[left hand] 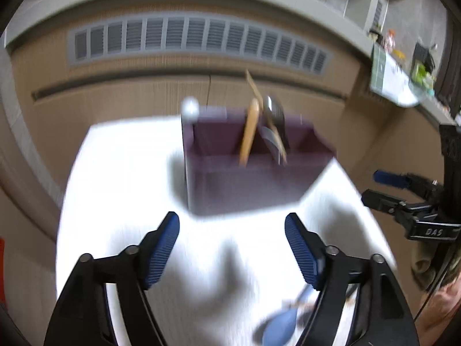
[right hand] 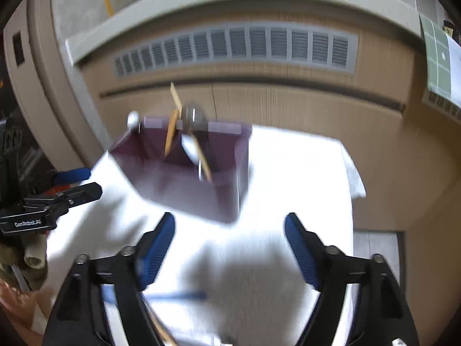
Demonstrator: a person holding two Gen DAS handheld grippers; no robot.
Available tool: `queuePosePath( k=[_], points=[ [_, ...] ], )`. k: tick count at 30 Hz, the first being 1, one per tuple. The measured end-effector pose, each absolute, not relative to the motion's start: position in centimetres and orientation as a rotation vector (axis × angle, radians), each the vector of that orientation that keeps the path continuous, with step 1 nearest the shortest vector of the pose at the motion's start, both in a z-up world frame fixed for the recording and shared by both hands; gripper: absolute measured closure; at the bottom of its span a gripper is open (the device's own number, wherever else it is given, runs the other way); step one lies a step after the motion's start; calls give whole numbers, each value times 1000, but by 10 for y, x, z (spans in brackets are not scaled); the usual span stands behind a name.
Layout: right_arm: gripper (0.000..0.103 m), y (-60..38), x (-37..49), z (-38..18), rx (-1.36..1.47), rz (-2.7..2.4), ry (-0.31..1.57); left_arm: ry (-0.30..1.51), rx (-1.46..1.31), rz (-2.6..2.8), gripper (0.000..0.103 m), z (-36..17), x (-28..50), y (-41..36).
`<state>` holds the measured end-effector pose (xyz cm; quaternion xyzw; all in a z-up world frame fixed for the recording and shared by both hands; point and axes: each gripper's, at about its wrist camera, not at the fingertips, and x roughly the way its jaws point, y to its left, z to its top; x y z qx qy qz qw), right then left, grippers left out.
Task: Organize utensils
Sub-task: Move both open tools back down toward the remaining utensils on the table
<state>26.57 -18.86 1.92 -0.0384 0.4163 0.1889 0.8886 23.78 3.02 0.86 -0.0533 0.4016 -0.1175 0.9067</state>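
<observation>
We are holding left tongs [left hand: 232, 248] and right tongs [right hand: 229, 249] wide open, gripping nothing | purple caddy [left hand: 253, 178] sitting at 12 o'clock on table [left hand: 115, 173] | blue spoon [left hand: 278, 324] lying at 5 o'clock | risk: motion blur misplacing our grasp.

At twelve o'clock from us, a dark purple organizer box [left hand: 245, 178] stands upright on white cloth, split into compartments. We note a wooden utensil [left hand: 249, 132] and a dark metal one [left hand: 273, 115] leaning inside. A blue spoon [left hand: 279, 325] lies flat at five o'clock, blurred.
</observation>
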Motion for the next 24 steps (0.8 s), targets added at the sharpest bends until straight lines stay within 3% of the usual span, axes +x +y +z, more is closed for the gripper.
queuePosePath(
  k=[11,14,15,21,24],
  points=[
    [19,-168,180,-39,-270,515,1008,981,-59,-228,23,-41,158,23],
    [40,-156,168,-45,-328,574,1026,1000,-70,-234,23,-45,147,25],
    [43,-152,163,-49,-346,586,1031,1004,-73,-235,23,-44,146,25],
    [40,-147,166,-56,-409,568,1043,1007,-70,-272,22,-39,133,21],
    [28,-151,164,-61,-469,558,1030,1006,-74,-272,19,-37,130,22]
  ],
)
